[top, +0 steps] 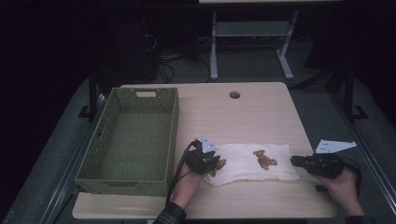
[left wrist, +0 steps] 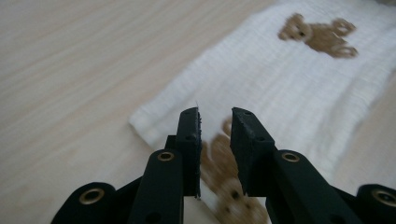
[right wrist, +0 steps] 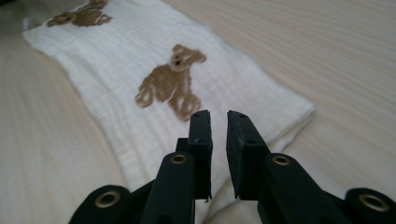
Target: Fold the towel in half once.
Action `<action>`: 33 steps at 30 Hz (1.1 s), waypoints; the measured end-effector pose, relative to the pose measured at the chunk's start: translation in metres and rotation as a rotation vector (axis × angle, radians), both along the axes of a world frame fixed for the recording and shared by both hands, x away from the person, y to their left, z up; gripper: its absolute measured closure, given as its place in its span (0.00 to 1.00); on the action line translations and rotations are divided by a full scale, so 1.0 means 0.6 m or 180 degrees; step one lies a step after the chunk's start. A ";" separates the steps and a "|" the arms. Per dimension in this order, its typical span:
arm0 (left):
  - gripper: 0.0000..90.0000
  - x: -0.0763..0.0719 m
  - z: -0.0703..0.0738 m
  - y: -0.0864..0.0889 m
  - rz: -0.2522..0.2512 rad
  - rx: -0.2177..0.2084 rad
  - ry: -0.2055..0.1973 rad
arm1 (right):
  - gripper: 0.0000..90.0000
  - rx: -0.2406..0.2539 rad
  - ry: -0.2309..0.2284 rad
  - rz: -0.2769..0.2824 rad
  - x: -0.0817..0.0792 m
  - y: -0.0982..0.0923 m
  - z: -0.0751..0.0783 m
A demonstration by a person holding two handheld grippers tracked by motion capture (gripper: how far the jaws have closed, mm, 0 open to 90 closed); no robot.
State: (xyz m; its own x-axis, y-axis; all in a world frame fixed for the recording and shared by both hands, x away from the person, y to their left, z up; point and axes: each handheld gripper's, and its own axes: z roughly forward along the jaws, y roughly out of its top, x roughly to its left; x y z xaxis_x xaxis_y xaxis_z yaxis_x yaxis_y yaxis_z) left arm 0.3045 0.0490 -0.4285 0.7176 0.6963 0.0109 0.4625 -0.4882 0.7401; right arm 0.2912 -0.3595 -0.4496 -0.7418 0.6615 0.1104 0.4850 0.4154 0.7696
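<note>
High view has the folded bear cloth (top: 252, 163) lying flat on the counter (top: 261, 112) between both tools. Left tool (top: 208, 164) and right tool (top: 295, 162), jaws narrowly parted, hold nothing; likely just released. Next: grip it for the basket (top: 112, 144).

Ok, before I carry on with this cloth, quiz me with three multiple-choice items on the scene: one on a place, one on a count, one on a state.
1. Where does the green basket stand relative to the white cloth?
A. On its left
B. On its right
C. On top of it

2. How many bear prints show on the cloth in the right gripper view?
A. One
B. Two
C. Four

3. How do the left gripper's jaws stand?
A. Clamped on the basket rim
B. Slightly apart over the cloth
C. Shut on a cup

Key: 1 A, the basket sits at the table's left side. 2 B, two brown bears show. 3 B, a gap shows between them.
</note>
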 end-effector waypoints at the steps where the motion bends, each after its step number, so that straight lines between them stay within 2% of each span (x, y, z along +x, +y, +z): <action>1: 0.80 0.007 0.000 0.000 0.0021 0.0013 -0.0024 | 0.88 -0.0001 -0.0008 -0.0011 0.007 0.001 0.000; 6: 0.75 0.046 -0.007 -0.002 0.0138 0.0057 -0.0037 | 0.87 -0.0062 -0.0054 -0.0150 0.051 0.003 -0.002; 8: 0.75 0.057 -0.012 -0.003 0.0178 0.0093 -0.0043 | 0.86 -0.0071 -0.0051 -0.0173 0.059 0.002 -0.002; 12: 0.72 0.074 -0.016 -0.001 0.0250 0.0109 -0.0050 | 0.81 -0.0061 -0.0015 -0.0317 0.094 -0.004 -0.009; 16: 0.69 0.088 -0.022 0.002 0.0305 0.0130 -0.0006 | 0.79 -0.0028 0.0074 -0.0347 0.120 -0.005 -0.021; 18: 0.68 0.092 -0.025 0.004 0.0326 0.0141 0.0007 | 0.79 -0.0104 0.0195 -0.0355 0.126 0.001 -0.031; 20: 0.67 0.093 -0.027 0.006 0.0335 0.0168 0.0012 | 0.79 -0.0125 0.0223 -0.0355 0.125 0.004 -0.034; 22: 0.65 0.094 -0.029 0.008 0.0351 0.0171 0.0016 | 0.82 -0.0221 0.0214 -0.0332 0.126 0.003 -0.042; 25: 0.65 0.094 -0.031 0.010 0.0361 0.0181 0.0015 | 0.87 -0.0137 0.0281 -0.0368 0.126 0.001 -0.042; 27: 0.64 0.093 -0.034 0.010 0.0359 0.0175 0.0023 | 0.92 -0.0116 0.0270 -0.0330 0.126 0.000 -0.044; 33: 0.64 0.098 -0.046 0.009 0.0339 0.0172 0.0102 | 0.92 -0.0137 0.0267 -0.0328 0.124 0.002 -0.043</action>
